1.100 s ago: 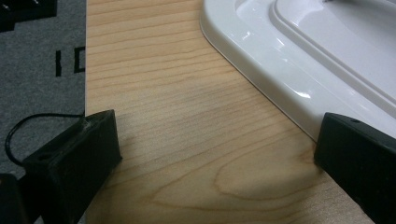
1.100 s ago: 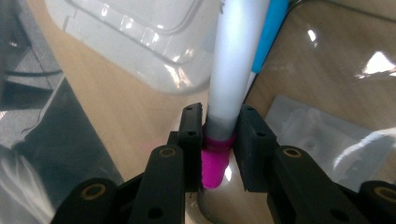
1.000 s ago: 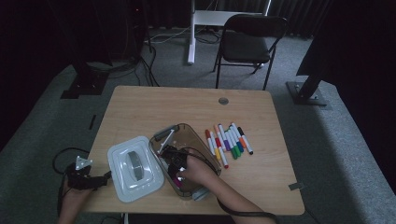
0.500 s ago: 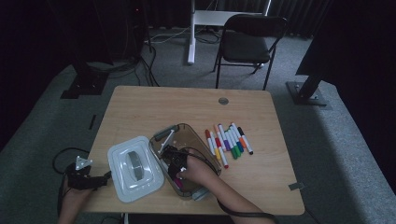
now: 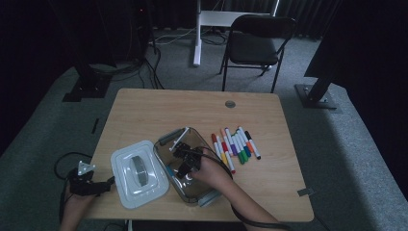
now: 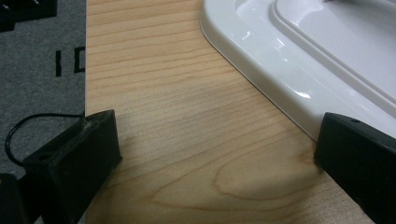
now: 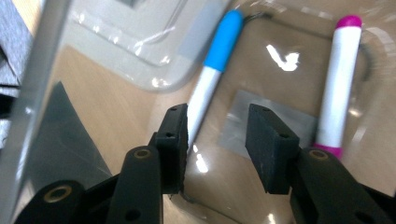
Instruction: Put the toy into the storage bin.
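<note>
A clear plastic container (image 5: 210,196) stands near the table's front, and my right gripper (image 5: 184,162) reaches down into it. Its jaws (image 7: 217,135) have just been opening and nothing is between them. On the container floor lie a blue-capped marker (image 7: 217,60), just beyond the left jaw, and a magenta-capped marker (image 7: 341,79) to the right. The white lid (image 5: 138,173) lies flat to the left of the container. My left gripper (image 5: 103,185) rests open at the table's front left edge, its jaws (image 6: 217,140) wide over bare wood beside the lid's rim (image 6: 299,56).
A row of several coloured markers (image 5: 235,147) lies on the table to the right of the container. The table's left edge (image 6: 87,70) runs just beside my left jaw. A folding chair (image 5: 255,45) stands beyond the far side.
My right hand has lifted and shifted a little inside the container. The left hand has not moved.
</note>
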A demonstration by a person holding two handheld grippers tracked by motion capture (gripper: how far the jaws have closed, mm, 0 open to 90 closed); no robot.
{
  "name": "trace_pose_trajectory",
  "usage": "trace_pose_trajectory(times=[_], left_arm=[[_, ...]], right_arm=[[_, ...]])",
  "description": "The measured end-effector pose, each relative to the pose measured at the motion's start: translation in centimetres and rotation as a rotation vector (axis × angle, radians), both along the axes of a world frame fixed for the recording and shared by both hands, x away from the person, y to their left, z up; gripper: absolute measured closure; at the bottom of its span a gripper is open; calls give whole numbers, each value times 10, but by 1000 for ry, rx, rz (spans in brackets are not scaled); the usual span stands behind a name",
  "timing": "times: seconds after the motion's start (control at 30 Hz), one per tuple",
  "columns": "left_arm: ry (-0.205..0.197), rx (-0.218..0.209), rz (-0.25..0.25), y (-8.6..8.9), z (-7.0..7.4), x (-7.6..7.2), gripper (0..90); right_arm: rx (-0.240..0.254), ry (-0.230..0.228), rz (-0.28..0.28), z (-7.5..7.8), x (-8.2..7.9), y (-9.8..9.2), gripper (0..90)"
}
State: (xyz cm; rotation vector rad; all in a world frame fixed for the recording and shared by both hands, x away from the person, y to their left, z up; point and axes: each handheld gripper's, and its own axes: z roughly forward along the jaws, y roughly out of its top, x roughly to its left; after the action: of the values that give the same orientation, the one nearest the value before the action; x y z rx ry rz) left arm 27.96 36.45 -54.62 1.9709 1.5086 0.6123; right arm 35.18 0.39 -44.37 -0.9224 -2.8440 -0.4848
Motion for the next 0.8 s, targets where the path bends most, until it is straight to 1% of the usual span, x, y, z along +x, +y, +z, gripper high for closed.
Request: trace_pose_trajectory(times=[0.03, 0.07, 0.1, 0.13, 0.17, 0.2, 0.27, 0.3, 0.4, 0.43, 0.47, 0.5, 0.53, 0.57, 0.6, 0.63, 0.73, 0.8], left_arm=[[0, 0, 0, 0, 0, 0, 7], [0, 0, 0, 0, 0, 0, 7], [0, 0, 0, 0, 0, 0, 7], [-1, -1, 1, 0, 0, 0, 7], [-1, -1, 1, 0, 0, 0, 7], [-1, -2, 1, 0, 0, 0, 7], [-1, -1, 1, 0, 0, 0, 7], [-1, -1, 1, 0, 0, 0, 7], [-1, -1, 1, 0, 0, 0, 7], [-1, -1, 1, 0, 0, 0, 7], [-1, -2, 1, 0, 0, 0, 7], [-1, -2, 1, 0, 0, 0, 7], [-1, -2, 1, 0, 0, 0, 7], [-1, -2, 1, 0, 0, 0, 7], [-1, -2, 1, 0, 0, 0, 7], [-1, -2, 1, 0, 0, 0, 7], [0, -2, 1, 0, 0, 0, 7], [1, -1, 1, 0, 0, 0, 7]], right_arm=[[11, -11, -3, 4, 0, -4, 570], [11, -11, -3, 4, 0, -4, 570], [22, -16, -9, 7, 0, -8, 570], [49, -34, -26, 15, 1, -18, 552], [59, -42, -34, 18, 1, -22, 547], [59, -42, -34, 18, 1, -22, 547], [89, -57, -49, 26, 2, -33, 534], [89, -57, -49, 26, 2, -33, 534], [124, -68, -54, 34, 1, -43, 534], [138, -78, -51, 39, 0, -49, 533], [138, -78, -51, 39, 0, -49, 533], [147, -82, -54, 42, 0, -51, 533], [159, -96, -57, 47, -1, -57, 526], [159, -96, -57, 47, -1, -57, 526], [179, -105, -66, 51, -2, -63, 523], [179, -105, -66, 51, -2, -63, 523], [201, -123, -78, 58, -2, -74, 519], [211, -140, -93, 63, -2, -85, 519]])
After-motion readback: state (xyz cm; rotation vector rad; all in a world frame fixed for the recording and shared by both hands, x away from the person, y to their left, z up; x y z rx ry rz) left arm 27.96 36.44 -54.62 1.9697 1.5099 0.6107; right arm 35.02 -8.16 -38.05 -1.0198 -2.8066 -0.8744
